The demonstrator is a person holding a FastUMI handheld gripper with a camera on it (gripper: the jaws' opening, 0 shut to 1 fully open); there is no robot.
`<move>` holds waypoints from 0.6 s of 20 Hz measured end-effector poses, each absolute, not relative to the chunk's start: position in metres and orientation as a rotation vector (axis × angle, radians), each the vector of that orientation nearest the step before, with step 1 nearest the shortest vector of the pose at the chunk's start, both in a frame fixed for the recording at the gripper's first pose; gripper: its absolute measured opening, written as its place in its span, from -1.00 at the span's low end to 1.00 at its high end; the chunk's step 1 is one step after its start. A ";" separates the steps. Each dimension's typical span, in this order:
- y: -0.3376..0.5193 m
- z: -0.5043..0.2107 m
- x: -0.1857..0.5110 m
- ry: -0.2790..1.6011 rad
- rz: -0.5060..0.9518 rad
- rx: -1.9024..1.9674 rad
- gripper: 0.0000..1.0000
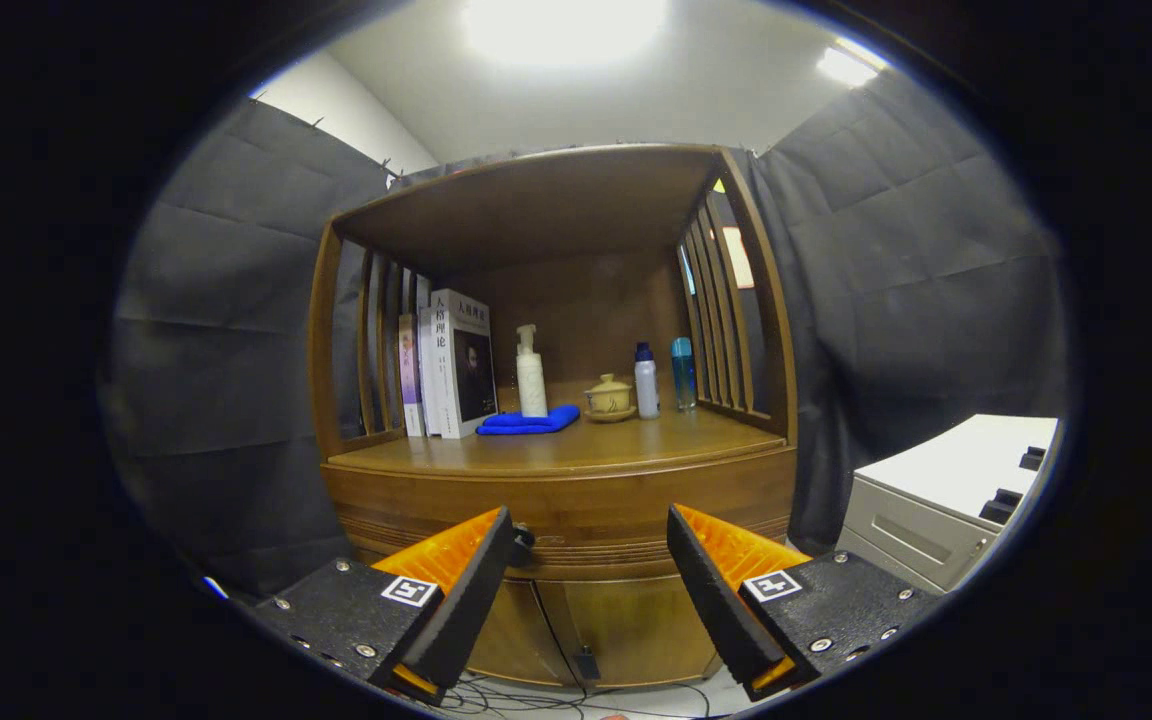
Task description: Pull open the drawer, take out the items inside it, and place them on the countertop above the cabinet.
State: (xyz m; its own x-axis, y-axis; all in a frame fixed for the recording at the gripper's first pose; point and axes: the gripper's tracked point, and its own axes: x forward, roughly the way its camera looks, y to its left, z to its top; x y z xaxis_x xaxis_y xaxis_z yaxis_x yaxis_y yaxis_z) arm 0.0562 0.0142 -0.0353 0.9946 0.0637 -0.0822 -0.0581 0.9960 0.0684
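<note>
A wooden cabinet stands ahead of me, with a countertop (pixel 576 445) under a roofed shelf. Below the countertop runs the shut drawer front (pixel 586 510), with a small dark knob (pixel 523 542) showing right beside my left finger. My gripper (pixel 591 545) is open, its fingers spread wide in front of the drawer front with nothing between them. Whatever lies inside the drawer is hidden. Under the drawer are two shut cabinet doors (pixel 596 625).
On the countertop stand books (pixel 451 365) at the left, a white pump bottle (pixel 531 375) on a blue cloth (pixel 531 420), a yellow lidded cup (pixel 609 397), and two small bottles (pixel 664 378). A white filing cabinet (pixel 946 495) is to the right. Cables lie on the floor below.
</note>
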 end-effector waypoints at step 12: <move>0.031 -0.051 0.100 0.201 0.152 0.048 0.91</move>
